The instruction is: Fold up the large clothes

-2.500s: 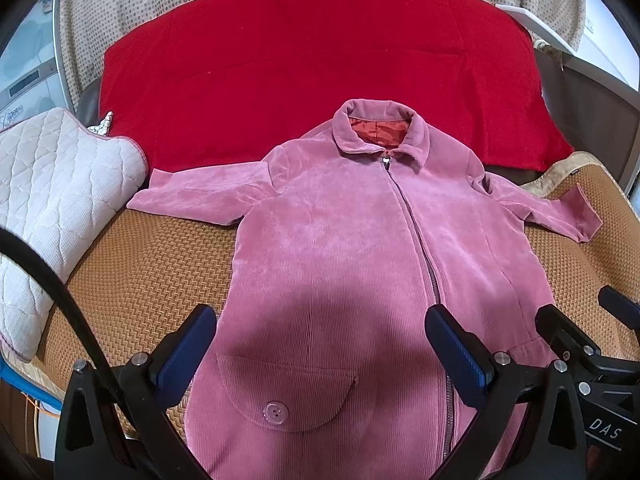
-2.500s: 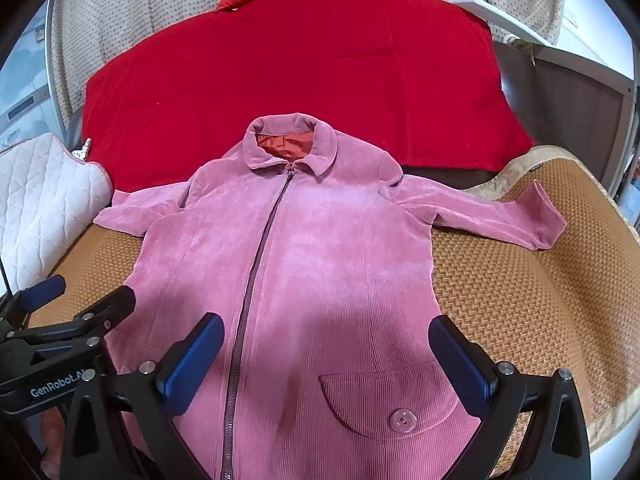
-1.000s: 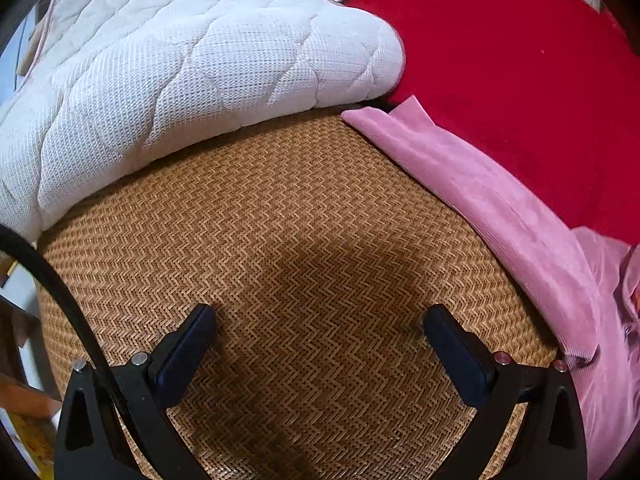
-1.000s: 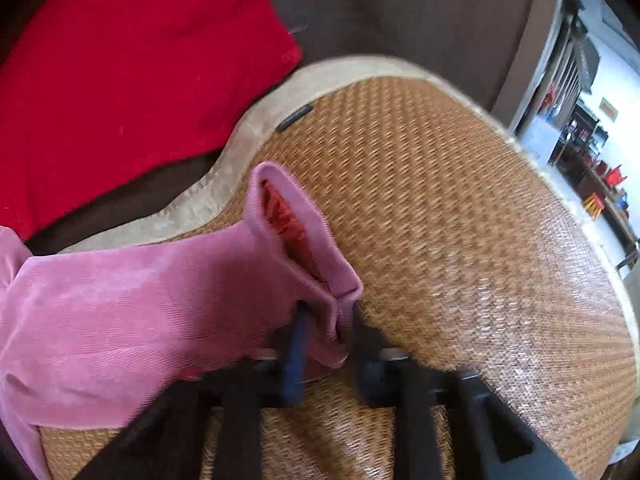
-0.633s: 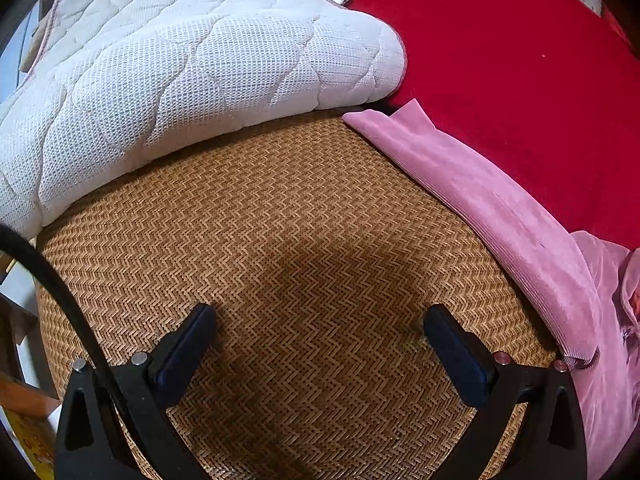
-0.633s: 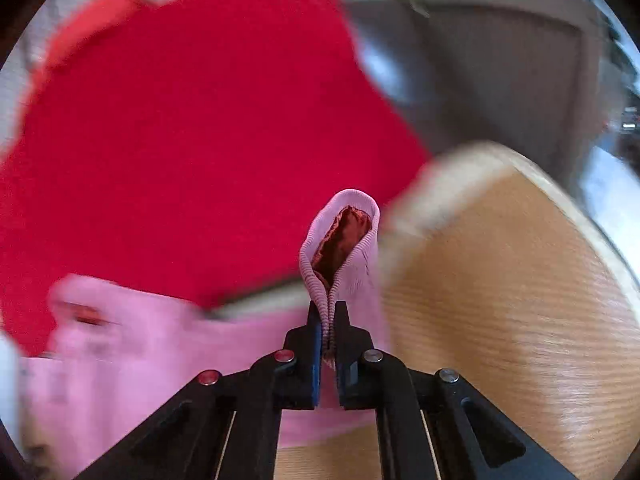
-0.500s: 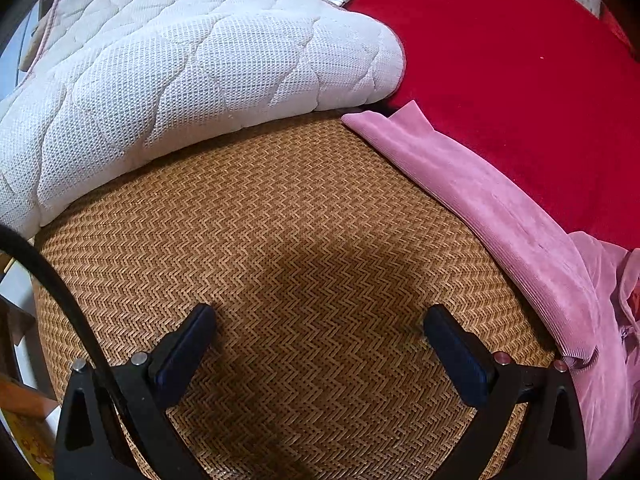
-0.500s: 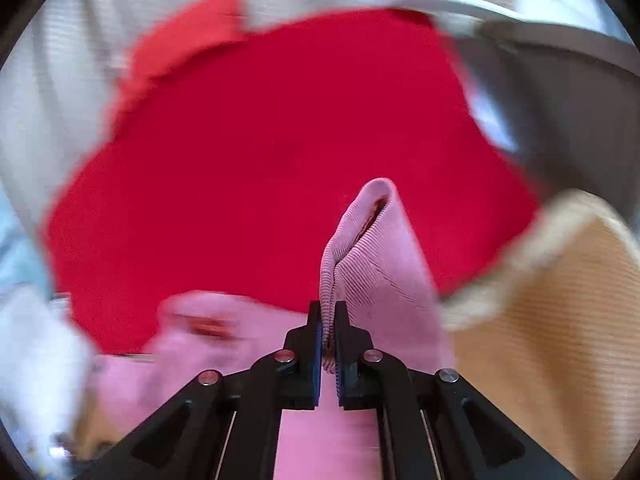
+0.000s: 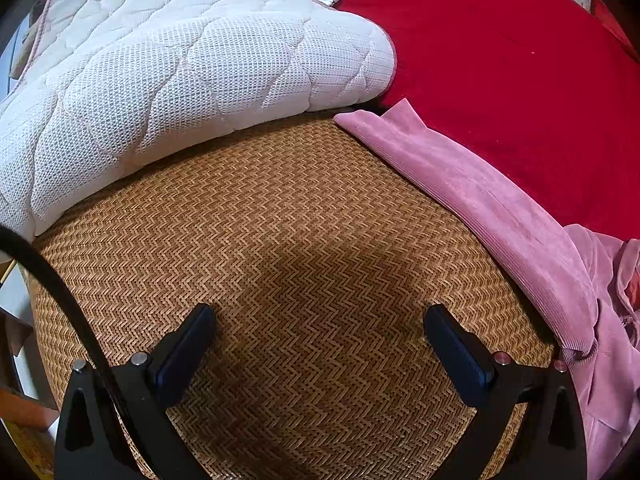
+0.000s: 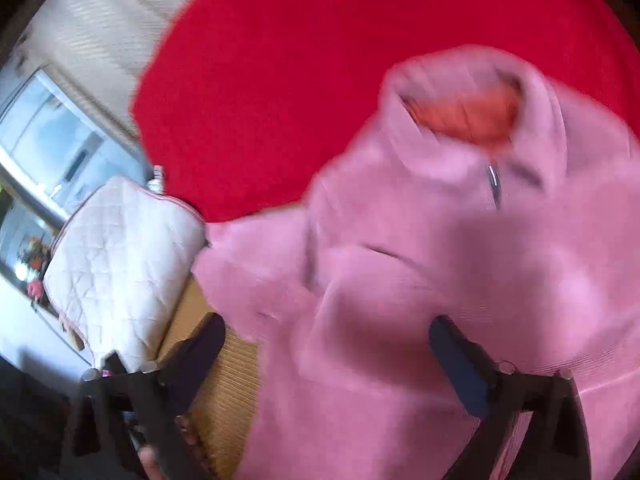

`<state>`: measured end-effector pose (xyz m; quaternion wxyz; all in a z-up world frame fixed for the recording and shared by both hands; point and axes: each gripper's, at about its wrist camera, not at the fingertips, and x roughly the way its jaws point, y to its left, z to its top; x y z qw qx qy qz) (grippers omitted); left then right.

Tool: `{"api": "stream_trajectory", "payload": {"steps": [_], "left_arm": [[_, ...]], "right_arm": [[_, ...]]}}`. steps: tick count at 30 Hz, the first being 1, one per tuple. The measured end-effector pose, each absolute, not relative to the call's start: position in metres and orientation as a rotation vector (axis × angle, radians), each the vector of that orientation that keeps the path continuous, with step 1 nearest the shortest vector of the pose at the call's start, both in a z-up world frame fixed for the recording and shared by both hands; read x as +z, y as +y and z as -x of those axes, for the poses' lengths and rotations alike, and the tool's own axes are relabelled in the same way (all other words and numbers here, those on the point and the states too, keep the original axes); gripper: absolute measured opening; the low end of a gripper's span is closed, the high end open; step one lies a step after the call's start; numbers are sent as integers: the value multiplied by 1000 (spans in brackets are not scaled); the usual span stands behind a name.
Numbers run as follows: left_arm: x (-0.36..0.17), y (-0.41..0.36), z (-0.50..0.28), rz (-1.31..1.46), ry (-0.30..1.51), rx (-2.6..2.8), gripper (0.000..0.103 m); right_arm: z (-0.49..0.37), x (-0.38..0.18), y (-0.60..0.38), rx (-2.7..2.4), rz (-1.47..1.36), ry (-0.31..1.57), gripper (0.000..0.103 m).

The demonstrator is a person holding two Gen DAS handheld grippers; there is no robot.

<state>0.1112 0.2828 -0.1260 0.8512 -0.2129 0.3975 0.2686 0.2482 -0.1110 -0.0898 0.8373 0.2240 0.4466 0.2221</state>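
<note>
Pink corduroy jacket (image 10: 420,280) spread on a woven mat (image 9: 304,280), both my grippers empty

My left gripper (image 9: 320,336) hangs with jaws apart above bare mat; the jacket's left sleeve (image 9: 460,176) lies flat to its right, cuff near the white quilted pad (image 9: 160,60). I judge that sleeve should be pinched near the cuff and laid across the chest. Only the blurred right view shows the collar (image 10: 460,92) and my right gripper (image 10: 324,340), jaws apart

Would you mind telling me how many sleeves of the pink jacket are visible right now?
1: the left sleeve lies flat along the woven mat beside the red blanket. The other may be hidden in the blurred right wrist view.
</note>
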Motion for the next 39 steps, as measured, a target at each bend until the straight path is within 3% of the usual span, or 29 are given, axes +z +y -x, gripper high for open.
{"api": "stream_trajectory", "payload": {"steps": [8, 12, 14, 20, 23, 30, 33, 39], "left_arm": [[-127, 281, -112, 449, 830, 587, 103], [-127, 280, -110, 445, 824, 591, 103], [-128, 279, -110, 443, 819, 596, 103], [-128, 277, -111, 442, 813, 605, 103], [-126, 280, -111, 453, 825, 584, 103], [-89, 304, -113, 608, 693, 389, 103], [-78, 331, -154, 719, 701, 287, 103], [-95, 363, -230, 824, 789, 227, 103]], "right_arm": [[-220, -73, -212, 393, -603, 773, 103], [-236, -118, -298, 211, -819, 820, 103], [-238, -135, -318, 213, -925, 855, 97], [-241, -95, -302, 289, -801, 709, 99], [-257, -132, -297, 210, -771, 853, 97], [-171, -82, -236, 366, -479, 602, 97], [-146, -97, -216, 383, -393, 567, 97], [-155, -136, -206, 417, -394, 671, 97]]}}
